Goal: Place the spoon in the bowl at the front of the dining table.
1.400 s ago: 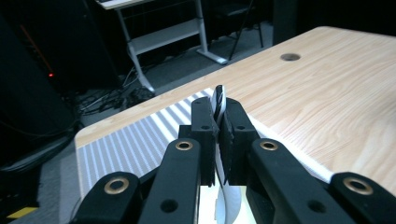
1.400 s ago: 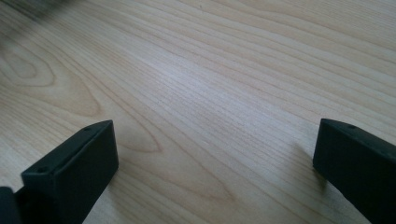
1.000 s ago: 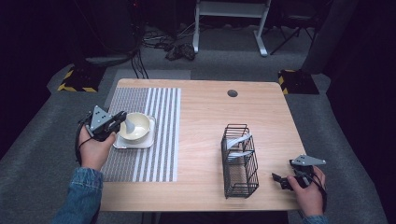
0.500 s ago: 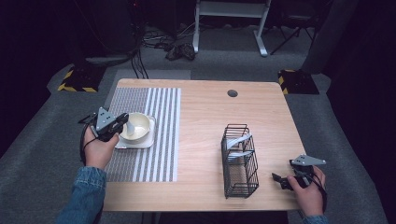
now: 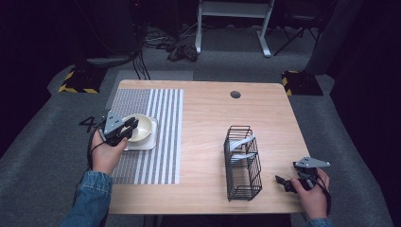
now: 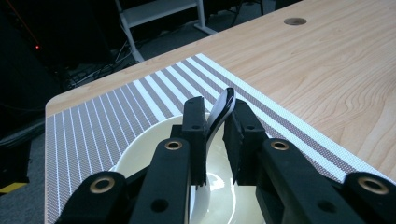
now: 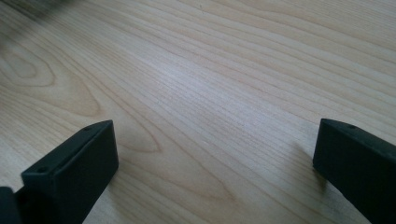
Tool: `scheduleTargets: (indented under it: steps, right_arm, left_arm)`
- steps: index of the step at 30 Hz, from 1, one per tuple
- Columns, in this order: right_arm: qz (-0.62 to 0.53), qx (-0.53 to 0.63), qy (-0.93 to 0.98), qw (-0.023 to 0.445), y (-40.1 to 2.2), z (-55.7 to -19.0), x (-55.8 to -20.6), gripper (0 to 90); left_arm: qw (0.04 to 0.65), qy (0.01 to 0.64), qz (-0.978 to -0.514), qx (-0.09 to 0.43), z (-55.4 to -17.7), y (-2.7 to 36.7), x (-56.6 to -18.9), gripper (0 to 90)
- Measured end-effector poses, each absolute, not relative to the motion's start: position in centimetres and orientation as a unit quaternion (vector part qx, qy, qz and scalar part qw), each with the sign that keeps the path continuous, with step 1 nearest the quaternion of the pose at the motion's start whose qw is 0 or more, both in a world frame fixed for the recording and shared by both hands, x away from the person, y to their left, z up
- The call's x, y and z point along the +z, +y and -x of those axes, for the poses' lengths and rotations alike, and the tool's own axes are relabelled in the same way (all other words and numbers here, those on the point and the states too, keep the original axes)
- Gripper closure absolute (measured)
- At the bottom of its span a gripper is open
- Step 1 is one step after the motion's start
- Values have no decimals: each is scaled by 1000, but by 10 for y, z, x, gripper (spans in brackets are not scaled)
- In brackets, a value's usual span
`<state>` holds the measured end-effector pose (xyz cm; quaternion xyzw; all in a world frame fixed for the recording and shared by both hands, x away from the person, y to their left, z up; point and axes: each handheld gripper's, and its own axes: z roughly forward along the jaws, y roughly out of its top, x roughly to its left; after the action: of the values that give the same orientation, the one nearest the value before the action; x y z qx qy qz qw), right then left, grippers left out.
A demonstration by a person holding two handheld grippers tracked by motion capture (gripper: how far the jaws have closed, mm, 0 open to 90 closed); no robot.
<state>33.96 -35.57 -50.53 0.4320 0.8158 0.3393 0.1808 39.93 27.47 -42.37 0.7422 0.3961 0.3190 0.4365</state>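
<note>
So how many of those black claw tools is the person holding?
2. The left gripper is over the cream bowl on the striped mat, jaws around a white spoon. The right gripper rests wide open near the table's front right edge.

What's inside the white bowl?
A white spoon stands in the bowl, its handle between the left gripper's jaws. The spoon's scoop end sits at the bottom, partly hidden by the jaws. The rest of the bowl looks empty.
</note>
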Motion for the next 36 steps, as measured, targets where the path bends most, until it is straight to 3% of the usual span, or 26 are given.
scheduleTargets:
  steps: [8,20,36]
  right_arm:
    - [-432,339,816,181,-356,-340,-505,0]
    - [-432,339,816,181,-356,-340,-505,0]
    - [-432,339,816,181,-356,-340,-505,0]
  left_arm:
    - [446,400,-740,304,-395,261,-427,720]
    - [470,392,-734,296,-388,242,-419,524]
    - [490,367,-732,301,-343,230,-390,445]
